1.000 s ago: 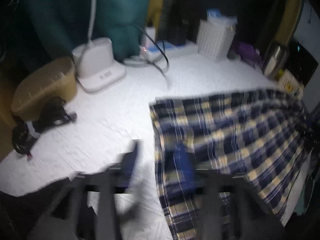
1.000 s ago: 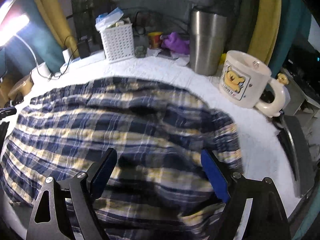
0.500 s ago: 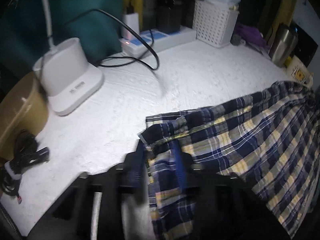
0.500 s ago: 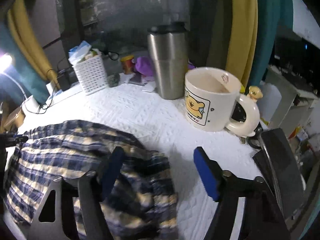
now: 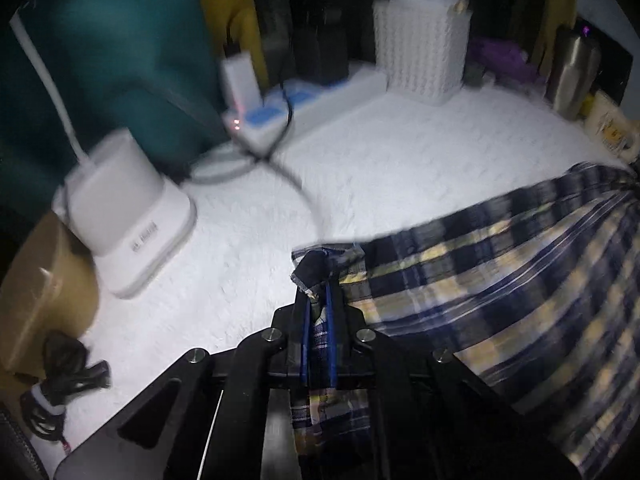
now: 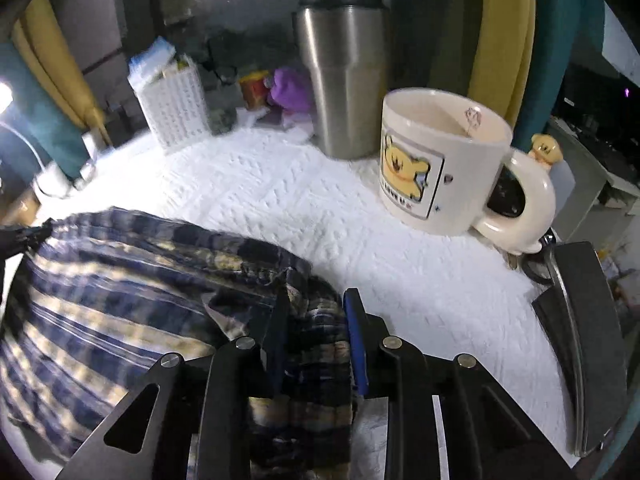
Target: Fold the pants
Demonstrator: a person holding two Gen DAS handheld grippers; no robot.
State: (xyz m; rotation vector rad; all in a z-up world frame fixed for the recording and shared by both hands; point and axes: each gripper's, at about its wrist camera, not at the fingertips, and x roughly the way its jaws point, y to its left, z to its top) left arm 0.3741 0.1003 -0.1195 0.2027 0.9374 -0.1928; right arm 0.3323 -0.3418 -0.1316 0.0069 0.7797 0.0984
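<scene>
The pants (image 5: 500,288) are blue, navy and yellow plaid and lie on the white textured table cover (image 5: 248,264). My left gripper (image 5: 318,300) is shut on the pants' left corner, with cloth bunched between its blue pads. The fabric stretches away to the right. In the right wrist view the pants (image 6: 120,300) spread to the left. My right gripper (image 6: 316,320) is shut on a thick bunch of the pants' right edge.
A white lamp base (image 5: 128,216), a power strip with cables (image 5: 272,120) and a tan box (image 5: 36,292) stand at the left. A white basket (image 6: 172,108), a steel tumbler (image 6: 344,80) and a bear mug (image 6: 444,160) stand at the back and right.
Both grippers have closed on the pants' edges. The fabric is now bunched and pulled toward me, and more white table cover shows behind it.
</scene>
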